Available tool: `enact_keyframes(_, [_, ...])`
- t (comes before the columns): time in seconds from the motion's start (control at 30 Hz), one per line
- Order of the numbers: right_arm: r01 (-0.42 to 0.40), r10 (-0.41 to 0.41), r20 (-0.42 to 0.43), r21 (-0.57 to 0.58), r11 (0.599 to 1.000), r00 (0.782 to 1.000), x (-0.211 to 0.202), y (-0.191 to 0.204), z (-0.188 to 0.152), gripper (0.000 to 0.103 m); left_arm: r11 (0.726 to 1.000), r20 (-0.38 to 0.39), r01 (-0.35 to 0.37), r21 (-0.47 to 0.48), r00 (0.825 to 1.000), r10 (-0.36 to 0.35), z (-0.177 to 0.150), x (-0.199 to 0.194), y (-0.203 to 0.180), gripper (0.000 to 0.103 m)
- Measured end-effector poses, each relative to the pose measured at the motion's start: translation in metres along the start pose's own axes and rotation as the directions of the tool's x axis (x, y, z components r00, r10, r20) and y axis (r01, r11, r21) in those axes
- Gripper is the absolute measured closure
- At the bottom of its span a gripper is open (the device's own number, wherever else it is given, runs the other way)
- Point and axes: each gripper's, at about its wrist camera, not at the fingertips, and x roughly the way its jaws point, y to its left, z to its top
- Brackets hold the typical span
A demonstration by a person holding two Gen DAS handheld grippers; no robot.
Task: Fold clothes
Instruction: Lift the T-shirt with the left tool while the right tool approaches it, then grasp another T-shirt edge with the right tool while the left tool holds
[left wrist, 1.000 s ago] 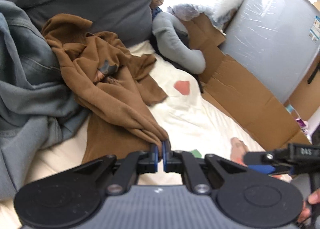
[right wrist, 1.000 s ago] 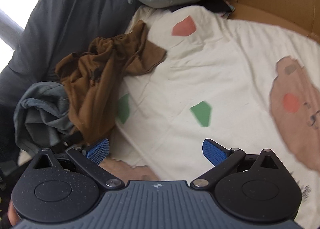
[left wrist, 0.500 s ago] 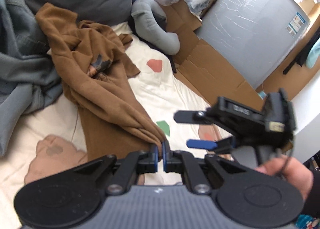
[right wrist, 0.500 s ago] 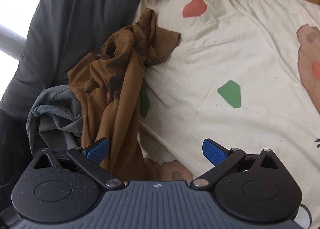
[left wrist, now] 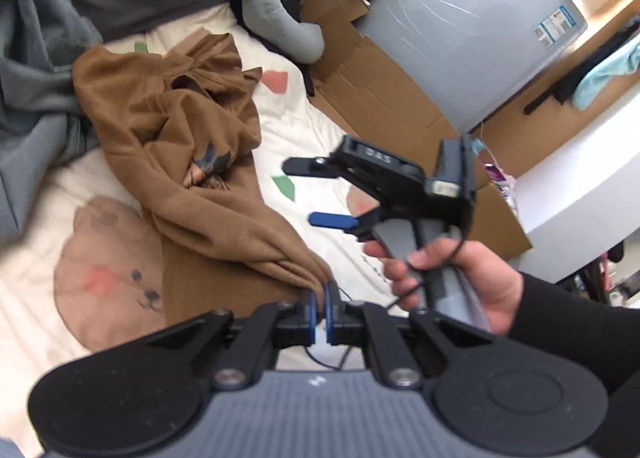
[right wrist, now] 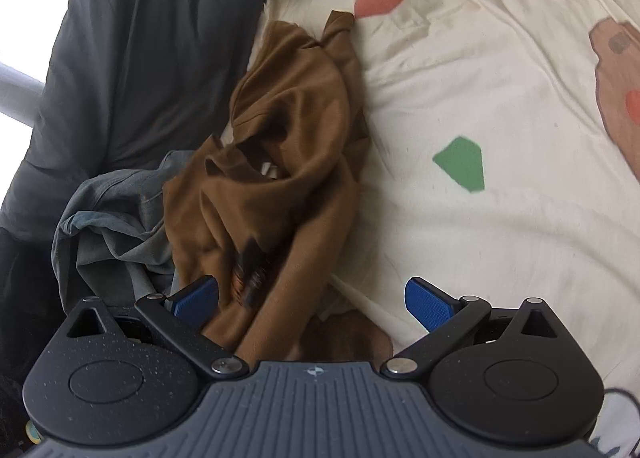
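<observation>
A crumpled brown shirt (left wrist: 192, 161) lies stretched across the cream bedsheet (left wrist: 304, 125). My left gripper (left wrist: 319, 298) is shut on its near edge, with cloth bunched between the blue pads. In the left wrist view my right gripper (left wrist: 320, 193) is held by a hand (left wrist: 460, 282) to the right of the shirt, its jaws wide apart and empty. In the right wrist view the brown shirt (right wrist: 280, 161) runs down between the fingers of the right gripper (right wrist: 312, 294), which stands open just above it; the pads do not press the cloth.
A grey-blue garment (left wrist: 36, 69) (right wrist: 112, 217) is heaped left of the shirt, against a dark grey duvet (right wrist: 132, 41). A grey neck pillow (left wrist: 276, 17), flattened cardboard (left wrist: 380, 89) and a wrapped grey mattress (left wrist: 464, 21) lie beyond the sheet. The sheet carries printed bears and coloured patches.
My left gripper pulled the shirt's edge toward me and up, drawing the garment away from the grey-blue heap. My right gripper came in from the right and sank over the shirt.
</observation>
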Motion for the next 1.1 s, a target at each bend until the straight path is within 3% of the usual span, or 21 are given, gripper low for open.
enact_keyframes(0.2, [-0.035, 0.039, -0.067, 0.067, 0.997, 0.997, 0.019, -0.009, -0.017, 0.003, 1.0, 0.011, 0.02, -0.022, 1.0, -0.02, 0.0, -0.004, 0.0, 0.099])
enact_keyframes(0.4, [-0.104, 0.121, -0.087, 0.175, 0.979, 0.989, 0.046, -0.017, -0.023, 0.027, 0.999, 0.017, 0.036, -0.012, 0.999, -0.036, 0.004, -0.009, -0.002, 0.099])
enact_keyframes(0.47, [-0.119, 0.139, -0.097, 0.191, 0.974, 0.986, 0.053, -0.018, -0.021, 0.052, 0.999, 0.014, 0.034, -0.01, 0.999, -0.034, 0.003, -0.01, -0.002, 0.099])
enact_keyframes(0.5, [-0.121, 0.143, -0.105, 0.195, 0.973, 0.984, 0.057, -0.018, -0.019, 0.059, 0.999, 0.012, 0.033, -0.008, 0.999, -0.033, 0.003, -0.01, -0.002, 0.099])
enact_keyframes(0.57, [-0.125, 0.143, -0.103, 0.17, 0.977, 0.984, 0.057, -0.015, -0.014, 0.091, 1.0, 0.008, 0.03, -0.005, 1.0, -0.03, 0.002, -0.011, -0.002, 0.099])
enact_keyframes(0.67, [-0.122, 0.134, -0.089, 0.124, 0.985, 0.987, 0.052, -0.009, -0.006, 0.102, 1.0, 0.004, 0.012, -0.013, 1.0, -0.012, 0.002, -0.01, 0.0, 0.099])
enact_keyframes(0.83, [-0.095, 0.1, -0.072, 0.07, 0.993, 0.992, 0.026, -0.005, 0.001, 0.103, 0.999, -0.052, -0.033, -0.028, 0.998, 0.032, 0.001, 0.0, 0.006, 0.097])
enact_keyframes(0.9, [-0.082, 0.085, -0.071, 0.044, 0.996, 0.994, 0.014, -0.005, 0.004, 0.103, 0.998, -0.076, -0.051, -0.047, 0.996, 0.048, 0.0, 0.004, 0.01, 0.091])
enact_keyframes(0.97, [-0.065, 0.066, -0.074, 0.012, 0.998, 0.995, 0.0, -0.004, 0.006, 0.103, 0.995, -0.079, -0.085, -0.053, 0.994, 0.081, 0.0, 0.006, 0.014, 0.065])
enact_keyframes(1.1, [-0.025, 0.02, -0.093, -0.062, 0.998, 0.995, -0.027, -0.005, 0.009, 0.103, 0.99, -0.068, -0.139, -0.023, 0.988, 0.138, 0.004, 0.011, 0.019, 0.04])
